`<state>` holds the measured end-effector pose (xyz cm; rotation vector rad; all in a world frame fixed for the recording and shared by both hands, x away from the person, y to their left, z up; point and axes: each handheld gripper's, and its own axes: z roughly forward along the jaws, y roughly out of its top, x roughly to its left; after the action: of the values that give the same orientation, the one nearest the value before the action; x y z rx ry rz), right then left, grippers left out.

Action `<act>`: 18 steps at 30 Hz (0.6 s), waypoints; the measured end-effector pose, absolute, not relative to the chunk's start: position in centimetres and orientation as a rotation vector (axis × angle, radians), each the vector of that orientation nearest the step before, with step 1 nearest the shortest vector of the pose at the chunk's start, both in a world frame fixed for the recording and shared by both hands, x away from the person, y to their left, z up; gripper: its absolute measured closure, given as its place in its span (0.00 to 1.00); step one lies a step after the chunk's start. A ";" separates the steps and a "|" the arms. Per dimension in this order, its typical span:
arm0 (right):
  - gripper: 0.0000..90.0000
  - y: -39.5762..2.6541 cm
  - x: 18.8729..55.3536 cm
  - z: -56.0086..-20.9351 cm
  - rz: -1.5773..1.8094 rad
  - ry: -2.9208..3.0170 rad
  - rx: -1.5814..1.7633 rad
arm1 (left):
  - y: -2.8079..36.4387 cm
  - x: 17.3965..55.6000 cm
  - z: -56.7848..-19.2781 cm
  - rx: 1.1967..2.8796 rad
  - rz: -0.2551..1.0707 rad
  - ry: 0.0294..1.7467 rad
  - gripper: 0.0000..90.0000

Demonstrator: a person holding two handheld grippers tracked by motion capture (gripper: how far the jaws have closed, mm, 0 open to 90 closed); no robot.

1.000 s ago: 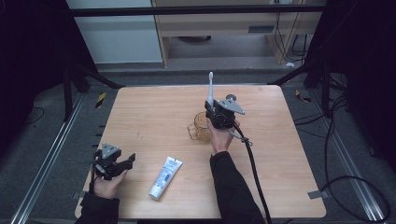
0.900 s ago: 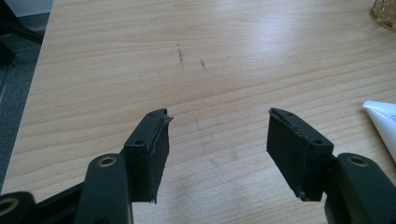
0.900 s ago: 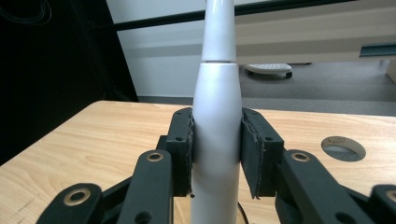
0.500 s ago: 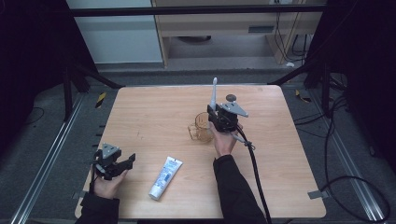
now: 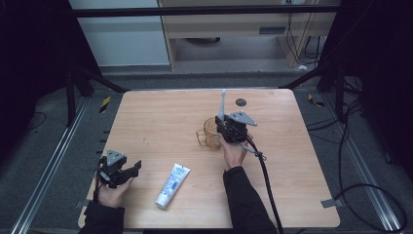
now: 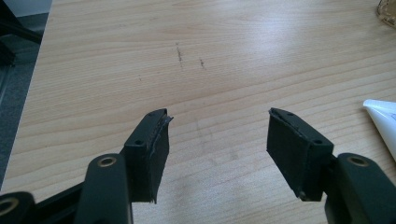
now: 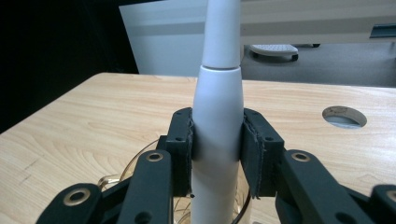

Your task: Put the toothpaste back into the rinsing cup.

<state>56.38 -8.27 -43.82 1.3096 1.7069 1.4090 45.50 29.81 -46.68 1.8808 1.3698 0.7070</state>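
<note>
A white electric toothbrush (image 5: pixel 222 103) (image 7: pixel 218 116) stands upright with my right gripper (image 5: pixel 222 126) (image 7: pixel 217 140) shut on its handle. Its lower end hangs over a clear amber glass mug (image 5: pixel 208 135) (image 7: pixel 122 171). The jaws hide whether it touches the mug's bottom. At the table's front left, my left gripper (image 5: pixel 134 168) (image 6: pixel 217 123) stands open and low over bare wood, with nothing between its pads. A white toothpaste tube (image 5: pixel 173 185) (image 6: pixel 383 116) lies flat on the table between the two hands, to the right of the left gripper.
The light wooden table (image 5: pixel 160 122) has a round cable hole (image 5: pixel 240 102) (image 7: pixel 344 115) just behind the mug. The right gripper's black cable (image 5: pixel 265 180) trails back over the table's front edge. Dark floor and metal rails surround the table.
My right gripper has come down slightly with the toothbrush, closer over the mug. The left gripper, the tube and the mug have stayed put.
</note>
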 end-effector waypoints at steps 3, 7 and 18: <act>0.74 -8.2 56.3 -44.0 1.404 1.709 1.312 | 29.8 45.5 -46.7 1.882 0.707 1.369 0.43; 0.74 -8.4 56.2 -44.4 1.395 1.721 1.317 | 29.7 45.5 -46.7 1.883 0.706 1.368 0.43; 0.73 -8.7 56.0 -44.6 1.396 1.754 1.291 | 29.7 45.5 -46.7 1.883 0.706 1.368 0.43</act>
<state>55.95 -8.66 -44.60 1.2912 1.7542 1.3965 45.50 29.72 -46.70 1.8832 1.3681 0.7058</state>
